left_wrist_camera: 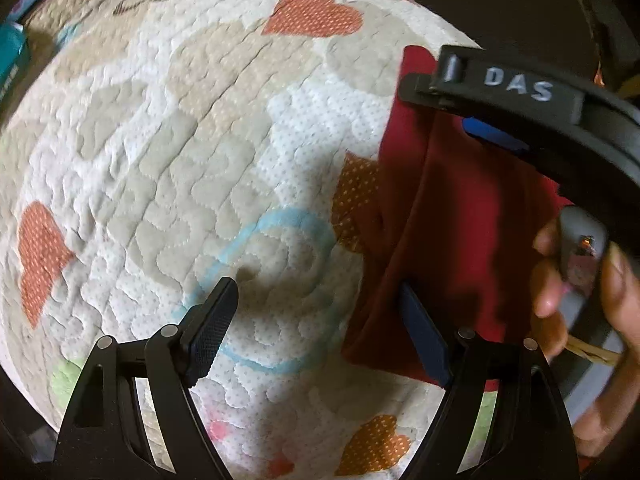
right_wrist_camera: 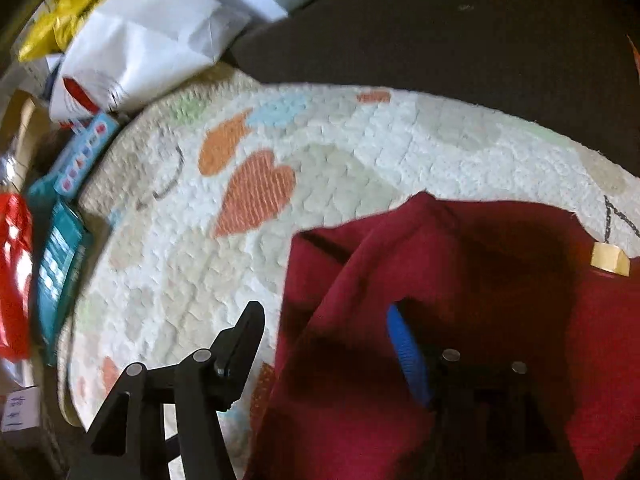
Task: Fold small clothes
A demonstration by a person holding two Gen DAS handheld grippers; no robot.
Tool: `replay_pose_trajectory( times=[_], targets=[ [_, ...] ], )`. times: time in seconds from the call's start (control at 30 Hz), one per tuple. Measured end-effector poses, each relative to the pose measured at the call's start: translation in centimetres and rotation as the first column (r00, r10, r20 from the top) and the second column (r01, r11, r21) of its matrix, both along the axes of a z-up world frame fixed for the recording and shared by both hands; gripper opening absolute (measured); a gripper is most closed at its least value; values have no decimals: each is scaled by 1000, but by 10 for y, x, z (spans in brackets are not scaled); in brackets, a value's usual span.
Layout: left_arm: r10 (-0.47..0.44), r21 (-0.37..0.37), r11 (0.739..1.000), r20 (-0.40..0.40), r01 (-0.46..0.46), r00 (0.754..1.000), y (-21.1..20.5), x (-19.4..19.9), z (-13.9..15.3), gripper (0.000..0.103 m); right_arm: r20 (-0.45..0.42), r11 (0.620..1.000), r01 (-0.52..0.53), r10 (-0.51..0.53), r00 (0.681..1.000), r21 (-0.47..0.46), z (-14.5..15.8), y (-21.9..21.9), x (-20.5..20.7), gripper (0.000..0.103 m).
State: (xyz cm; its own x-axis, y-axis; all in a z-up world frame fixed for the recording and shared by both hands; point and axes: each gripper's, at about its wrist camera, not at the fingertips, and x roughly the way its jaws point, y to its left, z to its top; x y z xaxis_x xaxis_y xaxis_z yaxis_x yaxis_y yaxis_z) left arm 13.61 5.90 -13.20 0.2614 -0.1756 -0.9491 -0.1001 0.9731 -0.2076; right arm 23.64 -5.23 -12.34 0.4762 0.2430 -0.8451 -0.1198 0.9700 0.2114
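Red cloth drapes over and hides the right claw's blue finger.

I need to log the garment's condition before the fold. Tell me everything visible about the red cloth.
The red cloth is a plain dark-red garment of soft, matte fabric, lying rumpled on the quilted heart-print mat, with loose folds and one raised ridge. A small tan tag shows at its far right edge. The right gripper is open, one finger over the cloth, the other over the mat. The left gripper is open too, with one finger at the cloth's edge.
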Motion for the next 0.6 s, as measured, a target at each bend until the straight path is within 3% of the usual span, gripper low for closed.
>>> replay_pose_trajectory(
  times=[0.13,0.2,0.23,0.27,0.3,0.37,0.47,0.6],
  targets=[
    [-7,18,1000,6,7,1000,-4,2,-1,82,22,998,-20,21,1000,-57,-5,7,5,60],
    [-15,28,1000,12,15,1000,-7,4,0,82,42,996,-27,31,999,-87,-5,4,2,39],
    [-17,27,999,13,17,1000,-10,5,1,82,47,997,-33,37,998,-72,-5,2,1,34],
    [-16,23,1000,15,15,1000,-12,5,2,82,47,999,-34,35,998,-19,-3,-5,-2,23],
    [-17,18,1000,18,17,1000,-15,5,4,82,45,999,-28,27,999,17,-1,-9,-3,19],
    [-44,18,999,20,43,999,-23,6,6,82,65,993,-8,0,998,118,9,-24,-10,17],
    [-70,9,998,48,69,996,-31,9,8,82,98,980,-33,15,995,194,22,-34,-22,16],
    [-68,-52,996,53,71,996,-42,20,5,82,114,971,-38,11,993,237,32,-43,-32,16]
  ],
)
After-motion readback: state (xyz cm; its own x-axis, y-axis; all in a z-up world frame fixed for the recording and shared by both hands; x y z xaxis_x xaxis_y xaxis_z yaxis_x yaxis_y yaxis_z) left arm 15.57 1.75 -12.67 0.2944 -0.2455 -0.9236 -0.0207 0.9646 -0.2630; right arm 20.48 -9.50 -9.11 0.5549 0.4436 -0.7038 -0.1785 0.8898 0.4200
